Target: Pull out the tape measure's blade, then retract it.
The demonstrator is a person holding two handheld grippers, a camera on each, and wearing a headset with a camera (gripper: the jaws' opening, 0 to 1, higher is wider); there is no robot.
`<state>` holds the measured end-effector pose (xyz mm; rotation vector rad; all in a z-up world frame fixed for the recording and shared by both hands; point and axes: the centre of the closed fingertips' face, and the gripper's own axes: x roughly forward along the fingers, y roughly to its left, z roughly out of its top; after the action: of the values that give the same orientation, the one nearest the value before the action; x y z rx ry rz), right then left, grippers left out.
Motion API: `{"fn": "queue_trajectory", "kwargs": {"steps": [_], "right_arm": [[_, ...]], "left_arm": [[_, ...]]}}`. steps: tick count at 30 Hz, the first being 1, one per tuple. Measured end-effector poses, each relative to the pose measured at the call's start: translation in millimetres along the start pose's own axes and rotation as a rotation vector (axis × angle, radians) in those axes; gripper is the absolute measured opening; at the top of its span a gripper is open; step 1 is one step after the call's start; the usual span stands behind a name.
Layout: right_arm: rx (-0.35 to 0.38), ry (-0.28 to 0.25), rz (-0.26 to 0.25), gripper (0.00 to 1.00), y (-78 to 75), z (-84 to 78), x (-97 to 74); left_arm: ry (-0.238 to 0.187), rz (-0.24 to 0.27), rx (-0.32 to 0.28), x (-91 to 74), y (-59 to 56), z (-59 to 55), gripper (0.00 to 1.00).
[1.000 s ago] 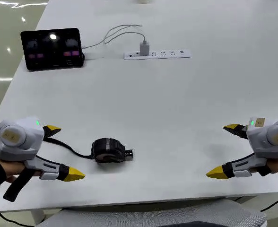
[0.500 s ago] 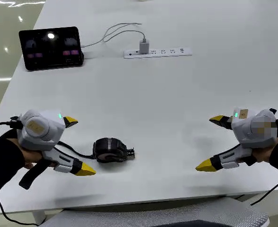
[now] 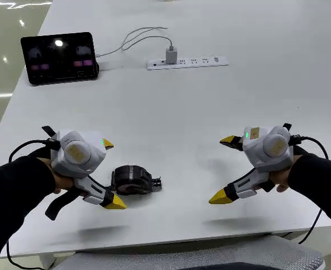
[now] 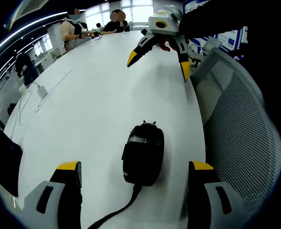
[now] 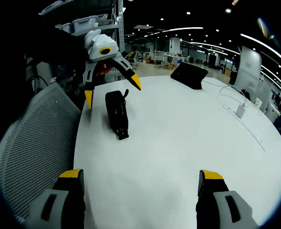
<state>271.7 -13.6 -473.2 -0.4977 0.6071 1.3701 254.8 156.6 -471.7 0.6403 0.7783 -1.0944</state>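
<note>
1. a white table [image 3: 222, 95] carries everything; the left gripper view adds people seated at its far end.
2. a mesh chair [image 4: 241, 119] stands at the table's near edge and is clearest in the two gripper views.
3. in the head view a dark tablet [image 3: 59, 57] stands far left, with a power strip [image 3: 188, 62] to its right.
4. the left gripper [image 3: 112, 173] has its jaws spread wide and grasps nothing; the right gripper [image 3: 222, 169], well apart from it, is likewise spread and empty.
5. the black tape measure [image 3: 130, 179] lies on the table between the left jaws, touching neither. its long axis runs from one gripper toward the other, with the blade hook toward the right gripper.
6. its strap [image 4: 132, 196] trails toward the left gripper.
</note>
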Motion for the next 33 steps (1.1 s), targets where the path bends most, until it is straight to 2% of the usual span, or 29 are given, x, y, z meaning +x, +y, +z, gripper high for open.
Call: {"fn": "queue_trajectory", "kwargs": {"steps": [2,6,13,17,19,20,24,25,27,33], "right_arm": [[-0.005,0.007,0.003,0.99,-0.8,2.0,6.8],[-0.003,0.004,0.02,0.99,1.5,8.0,21.0],[-0.021,-0.001,0.04,0.89,8.7,19.8,40.1],[-0.049,0.002,0.065,0.81,17.6,26.5,48.9],[-0.069,0.004,0.078,0.76,21.4,29.4,53.4],[-0.072,0.007,0.082,0.74,22.7,30.0,55.3],[-0.101,0.018,0.112,0.69,29.3,34.8,64.0],[-0.105,0.021,0.115,0.67,29.8,35.4,65.7],[-0.11,0.023,0.12,0.65,30.6,36.8,70.8],[-0.144,0.047,0.148,0.52,39.2,35.7,83.0]], "left_arm": [[0.007,-0.007,0.008,4.6,1.3,1.2,0.87],[0.026,-0.017,0.035,11.5,-1.2,7.5,0.78],[0.061,-0.024,0.064,24.2,-5.7,7.9,0.63],[0.076,-0.014,0.066,28.4,-5.7,9.7,0.49],[0.094,-0.02,0.039,28.6,-7.9,10.0,0.37],[0.099,-0.027,0.043,29.3,-8.5,10.0,0.36],[0.117,-0.013,0.086,32.2,-11.1,8.1,0.33],[0.116,-0.022,0.112,32.5,-10.8,8.4,0.33],[0.108,-0.032,0.082,31.6,-9.1,8.6,0.33],[0.097,-0.032,0.095,31.3,-10.8,8.9,0.32]]}}
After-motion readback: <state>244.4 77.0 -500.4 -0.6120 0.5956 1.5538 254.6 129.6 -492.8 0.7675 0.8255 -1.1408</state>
